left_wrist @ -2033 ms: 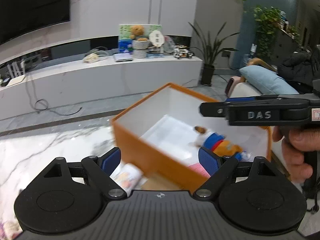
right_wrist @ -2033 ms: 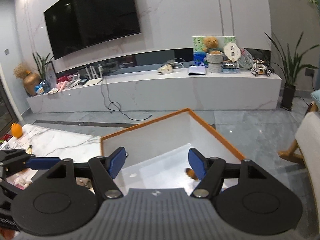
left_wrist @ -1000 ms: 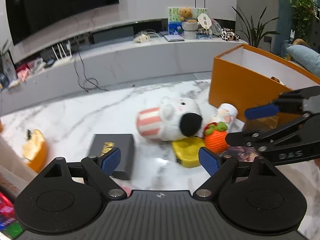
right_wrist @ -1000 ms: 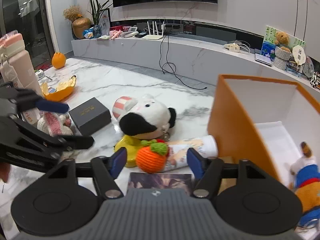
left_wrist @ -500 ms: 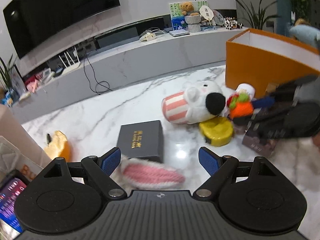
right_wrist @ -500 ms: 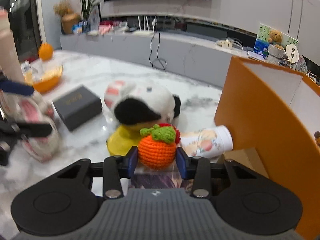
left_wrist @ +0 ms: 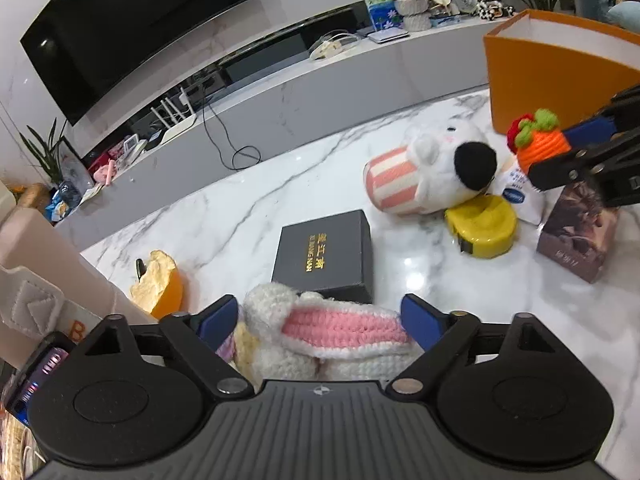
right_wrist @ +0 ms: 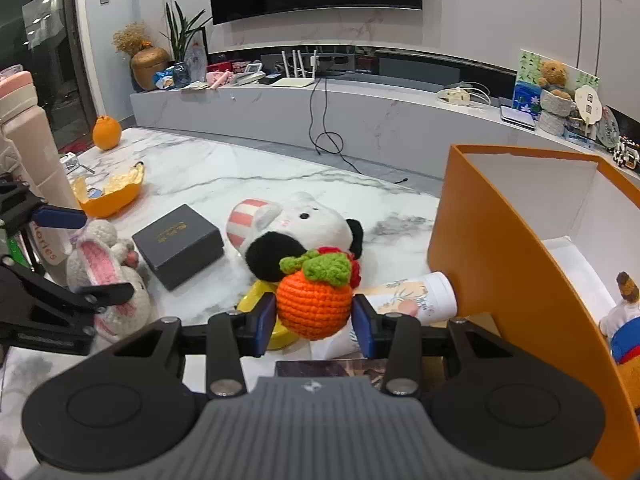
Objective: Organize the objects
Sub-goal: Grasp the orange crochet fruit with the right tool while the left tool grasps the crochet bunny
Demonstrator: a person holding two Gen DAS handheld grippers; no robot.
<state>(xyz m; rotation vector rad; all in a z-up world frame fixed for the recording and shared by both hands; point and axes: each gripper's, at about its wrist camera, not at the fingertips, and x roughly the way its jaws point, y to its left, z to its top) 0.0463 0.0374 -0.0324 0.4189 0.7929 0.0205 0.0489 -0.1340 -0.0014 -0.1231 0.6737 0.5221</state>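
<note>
The orange crocheted fruit toy with green knitted leaves (right_wrist: 314,304) sits clamped between the two blue pads of the right gripper (right_wrist: 314,314), lifted a little above the white marble table (right_wrist: 200,172). The grip is across its round middle, probably because this soft body gives there and will not slip. The tall orange cardboard box with white inside (right_wrist: 496,264) stands just to the right, open at the top, with another stuffed toy already lying in it, so it seems to be the collecting place.

The left gripper (left_wrist: 320,320) is spread apart around the white and pink crocheted rabbit (left_wrist: 332,332), which lies near on the left side; the pads are beside it but not pressing. Farther off lie the black gift box with gold letters (left_wrist: 324,256), the white plush animal with black nose and striped pink cap (left_wrist: 432,172) and the yellow round tape measure (left_wrist: 484,224).
</note>
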